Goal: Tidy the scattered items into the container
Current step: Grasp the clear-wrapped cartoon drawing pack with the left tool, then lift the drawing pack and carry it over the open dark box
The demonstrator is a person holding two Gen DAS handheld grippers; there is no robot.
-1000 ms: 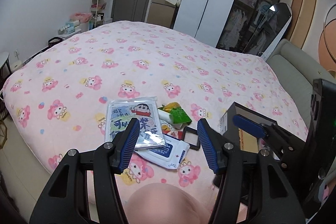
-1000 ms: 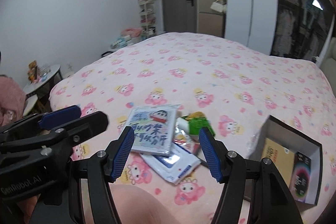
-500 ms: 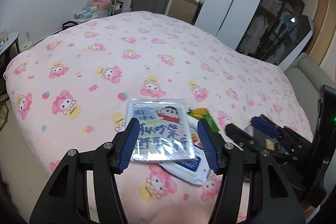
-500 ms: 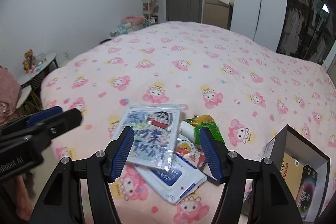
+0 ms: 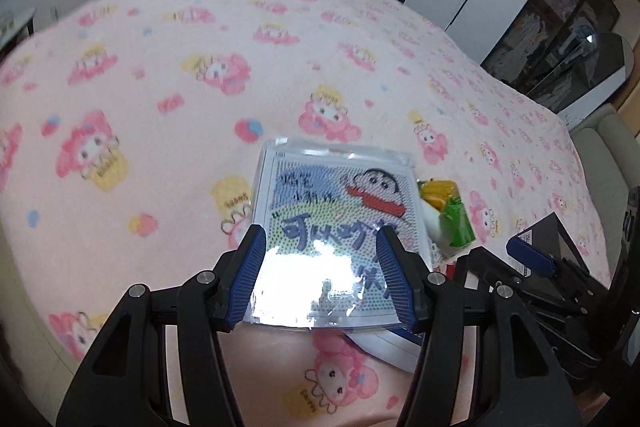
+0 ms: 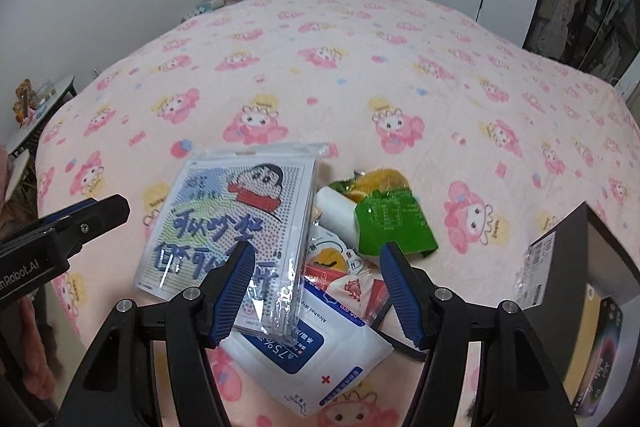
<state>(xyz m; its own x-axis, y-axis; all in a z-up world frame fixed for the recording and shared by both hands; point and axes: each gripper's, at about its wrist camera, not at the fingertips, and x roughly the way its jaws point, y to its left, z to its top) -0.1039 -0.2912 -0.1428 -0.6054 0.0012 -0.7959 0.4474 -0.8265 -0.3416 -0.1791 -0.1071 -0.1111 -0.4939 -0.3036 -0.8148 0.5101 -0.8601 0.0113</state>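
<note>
Both grippers, left (image 5: pixel 320 275) and right (image 6: pixel 316 287), open and empty, angled down over cartoon packet (image 5: pixel 336 223) topping pile; black box (image 6: pixel 580 267) at 3 o'clock for drop-off.

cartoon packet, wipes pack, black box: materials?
Cartoon packet: printed card in a clear glossy plastic sleeve, judging by the glare and crinkled edges. Wipes pack: soft white plastic film, slightly wrinkled. Black box: looks like rigid matte cardboard, with a stuck-on label.

The wipes pack (image 6: pixel 308 359) reads "75%" and "Alcohol Wip", upside down.
</note>
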